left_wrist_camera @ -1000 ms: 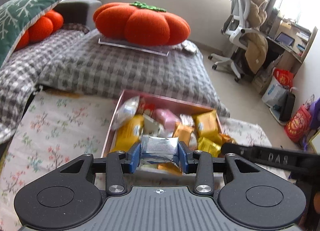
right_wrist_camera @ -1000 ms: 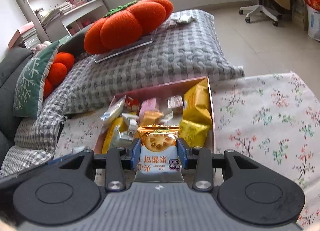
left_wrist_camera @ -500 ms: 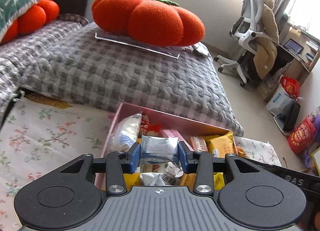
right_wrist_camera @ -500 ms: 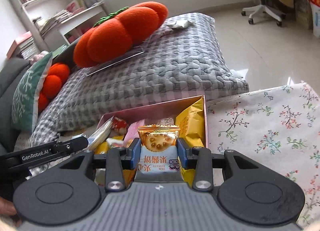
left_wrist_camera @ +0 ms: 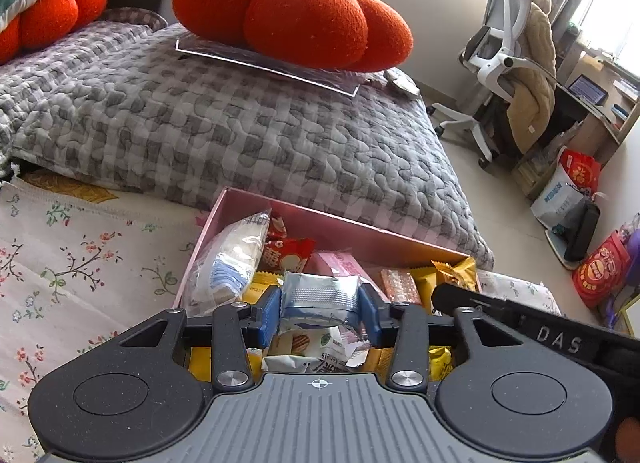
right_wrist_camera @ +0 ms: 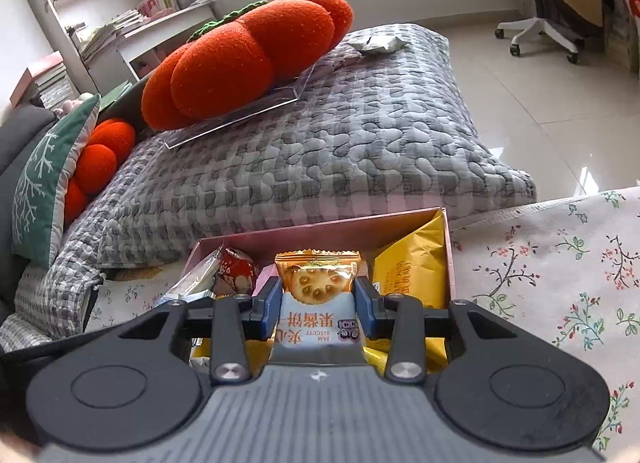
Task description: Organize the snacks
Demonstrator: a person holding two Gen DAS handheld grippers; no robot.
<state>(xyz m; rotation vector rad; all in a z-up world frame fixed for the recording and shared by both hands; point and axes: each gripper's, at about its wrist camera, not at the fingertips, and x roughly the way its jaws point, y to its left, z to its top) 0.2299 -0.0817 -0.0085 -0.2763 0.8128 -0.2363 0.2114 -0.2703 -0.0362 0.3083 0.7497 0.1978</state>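
Snack packets point(left_wrist_camera: 319, 295) in both grippers

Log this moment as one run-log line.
left gripper: shut on silver packet | right gripper: shut on jam biscuit packet | both over pink box

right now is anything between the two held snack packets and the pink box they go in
Nothing visible. The left tongs hold a silver packet and the right tongs a jam biscuit packet, both over the open pink box. It has no lid on; only loose snacks lie inside.
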